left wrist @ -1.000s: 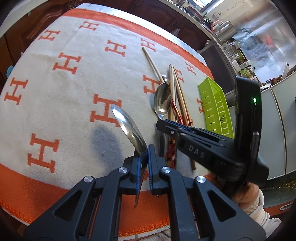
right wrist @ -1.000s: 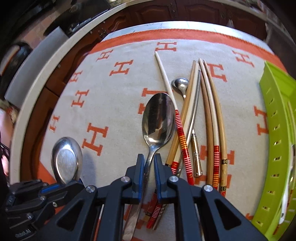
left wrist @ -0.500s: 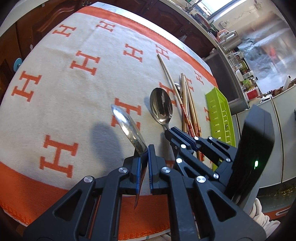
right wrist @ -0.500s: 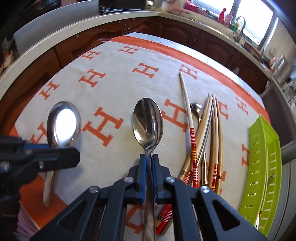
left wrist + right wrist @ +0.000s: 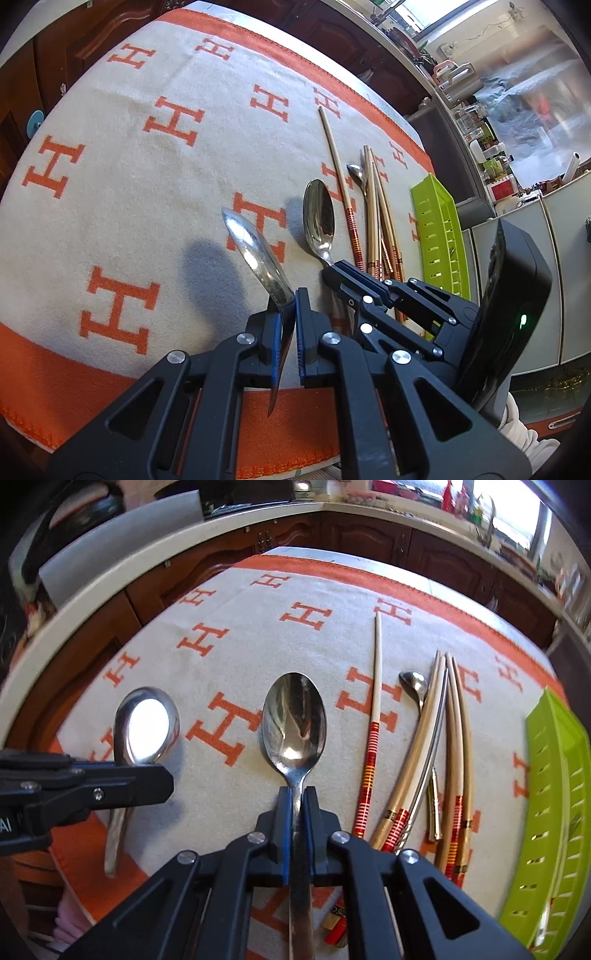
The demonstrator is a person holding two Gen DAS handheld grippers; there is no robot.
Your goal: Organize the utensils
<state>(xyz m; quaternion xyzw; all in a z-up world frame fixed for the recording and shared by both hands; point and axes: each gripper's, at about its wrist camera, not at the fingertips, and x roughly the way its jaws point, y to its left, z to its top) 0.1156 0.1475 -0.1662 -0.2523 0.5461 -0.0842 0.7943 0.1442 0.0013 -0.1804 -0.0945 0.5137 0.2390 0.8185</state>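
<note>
Left wrist view is showing the left claw (image 5: 294,295) clenching the handle of a steel spoon (image 5: 255,254), whose bowl is sticking up and left of the fingertips, edge-on, above the orange-and-cream H-patterned cloth (image 5: 122,155) covering the table. At centre right of that frame the right claw (image 5: 330,268) is gripping the neck of a second spoon (image 5: 318,218), its bowl lying face-up just beyond the fingertips. Right of it, a bundle of chopsticks (image 5: 376,221) and a small spoon (image 5: 357,173) are lying on the cloth, with a green slotted tray (image 5: 439,236) further right.

Right wrist view is looking straight down the right claw (image 5: 298,794), pads pressing both sides of the second spoon (image 5: 294,720) handle, which is running back under the frame's lower centre. The left claw (image 5: 166,780) is entering from the left edge, and here the first spoon (image 5: 146,725) is showing its bowl broadside, glaring with reflected light, handle hanging below. This view is also separating the chopsticks (image 5: 417,746) clearly, revealing red-striped ends, and the tray (image 5: 554,775) along the right edge.
</note>
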